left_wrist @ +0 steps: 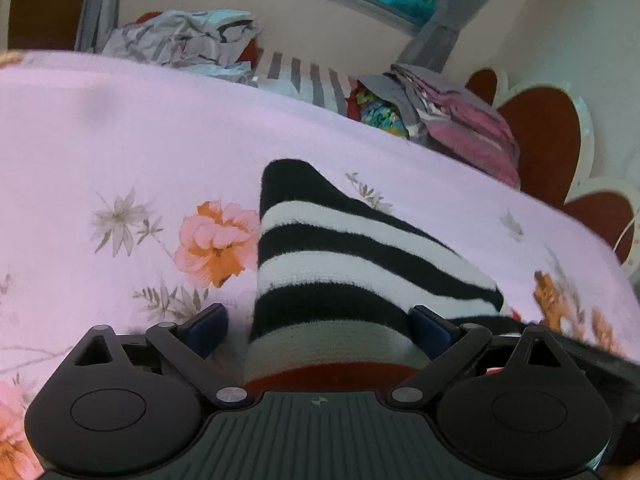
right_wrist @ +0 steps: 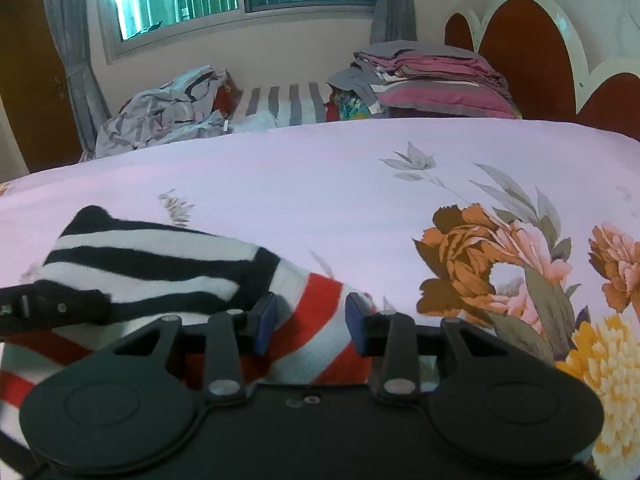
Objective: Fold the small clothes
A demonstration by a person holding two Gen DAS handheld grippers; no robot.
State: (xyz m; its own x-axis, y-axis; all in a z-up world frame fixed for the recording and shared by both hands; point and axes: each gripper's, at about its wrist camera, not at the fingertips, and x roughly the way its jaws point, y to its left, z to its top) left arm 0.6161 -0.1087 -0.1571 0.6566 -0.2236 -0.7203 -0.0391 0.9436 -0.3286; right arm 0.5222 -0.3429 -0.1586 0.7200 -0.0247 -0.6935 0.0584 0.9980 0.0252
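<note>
Both grippers, left (left_wrist: 318,326) and right (right_wrist: 310,322), have fingers open around the striped sock (left_wrist: 340,256), low centre of frame on the bed (left_wrist: 140,140). You're mid-fold, I'd say; next, pinch one end and bring it over.

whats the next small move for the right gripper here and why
Probably close the right gripper on the red-and-white striped garment. Its blue pads stand apart with that cloth between them, not yet pinched. The left gripper likewise straddles the black-and-white striped part on the floral bedsheet.
</note>
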